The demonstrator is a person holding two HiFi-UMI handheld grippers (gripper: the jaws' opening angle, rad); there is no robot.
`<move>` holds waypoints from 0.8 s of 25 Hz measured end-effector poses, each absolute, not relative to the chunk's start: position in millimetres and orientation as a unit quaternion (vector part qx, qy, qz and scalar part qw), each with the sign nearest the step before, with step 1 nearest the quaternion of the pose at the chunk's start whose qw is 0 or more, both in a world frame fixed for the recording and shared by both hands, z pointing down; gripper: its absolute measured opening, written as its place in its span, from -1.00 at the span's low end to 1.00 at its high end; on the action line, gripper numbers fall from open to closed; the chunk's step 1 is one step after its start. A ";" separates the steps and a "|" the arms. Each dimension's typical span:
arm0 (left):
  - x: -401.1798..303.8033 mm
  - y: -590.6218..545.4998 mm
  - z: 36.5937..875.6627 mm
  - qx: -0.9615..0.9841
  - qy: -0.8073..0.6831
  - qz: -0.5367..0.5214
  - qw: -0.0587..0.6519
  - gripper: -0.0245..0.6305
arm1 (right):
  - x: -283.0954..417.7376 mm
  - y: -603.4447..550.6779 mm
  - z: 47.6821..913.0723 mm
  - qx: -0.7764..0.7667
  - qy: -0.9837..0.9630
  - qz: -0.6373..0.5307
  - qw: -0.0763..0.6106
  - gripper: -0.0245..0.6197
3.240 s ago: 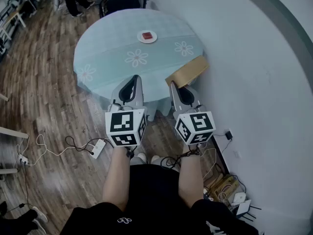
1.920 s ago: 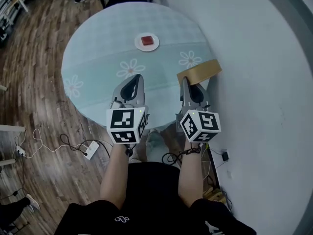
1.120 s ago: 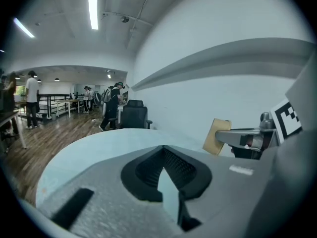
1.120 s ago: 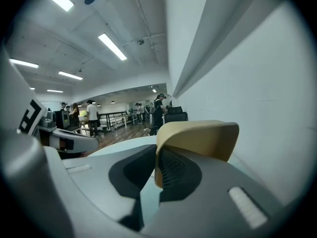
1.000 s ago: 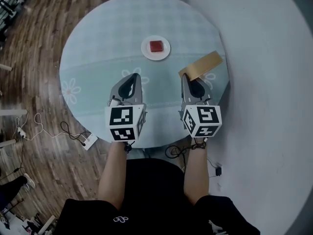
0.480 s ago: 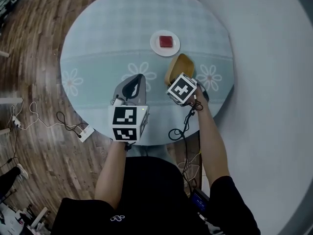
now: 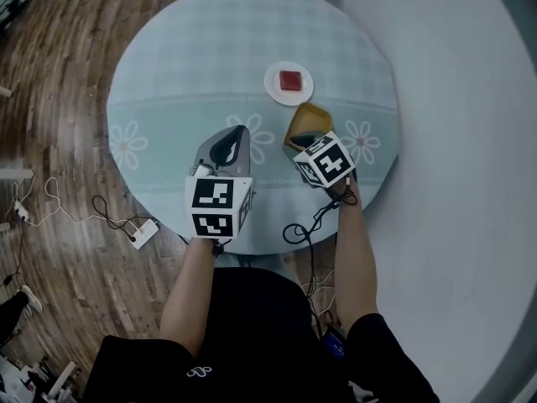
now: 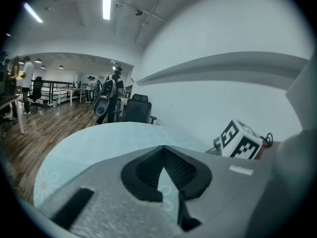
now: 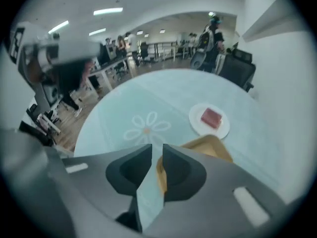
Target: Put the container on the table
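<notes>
A tan, shallow paper container (image 7: 304,122) hangs tilted just above the round pale-blue table (image 7: 193,65), close to a small white plate (image 7: 289,83) with a red square piece on it. My right gripper (image 7: 312,141) is shut on the container's near rim. In the right gripper view the rim (image 9: 159,171) sits pinched between the two jaws of that gripper (image 9: 157,150), and the container (image 9: 210,147) reaches toward the plate (image 9: 210,119). My left gripper (image 7: 231,134) is shut on nothing and hovers over the table's front left part; in its own view the jaws (image 8: 162,150) meet at the tips.
A white wall runs close along the table's right side. A dark office chair (image 8: 136,108) stands at the far side, with people further off. Cables and a white power strip (image 7: 138,232) lie on the wood floor at left. The right gripper's marker cube (image 8: 240,138) shows beside my left jaws.
I have come up to the table. My right gripper has swung the container from the table's right edge in over the cloth, near the plate. The left gripper stays level and shut.
</notes>
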State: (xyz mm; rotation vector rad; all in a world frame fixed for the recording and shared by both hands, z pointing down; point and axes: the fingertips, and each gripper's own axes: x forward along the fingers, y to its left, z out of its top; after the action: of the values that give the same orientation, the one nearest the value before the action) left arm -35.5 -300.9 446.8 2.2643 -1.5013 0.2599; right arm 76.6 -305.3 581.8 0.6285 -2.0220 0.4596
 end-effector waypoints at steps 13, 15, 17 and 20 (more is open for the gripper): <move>-14.5 -311.6 348.1 0.866 -0.488 0.031 0.105 -0.92 | 100.8 -301.2 296.0 0.515 -0.830 0.120 -0.178 -0.89; -8.6 -312.9 337.3 0.871 -0.482 0.018 0.092 -0.92 | 100.1 -300.0 306.5 0.527 -0.824 0.124 -0.165 -0.90; -5.6 -312.8 335.1 0.873 -0.480 0.017 0.086 -0.92 | 100.9 -303.9 321.7 0.552 -0.817 0.119 -0.114 -0.90; -7.7 -311.4 336.3 0.873 -0.479 0.017 0.086 -0.92 | 104.8 -304.9 333.6 0.574 -0.806 0.119 -0.082 -0.90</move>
State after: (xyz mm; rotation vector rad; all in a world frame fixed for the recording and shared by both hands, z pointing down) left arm -7.7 -311.4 336.3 2.6034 -1.4283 0.0517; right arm 104.8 -304.9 333.6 1.9028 -2.6744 0.3933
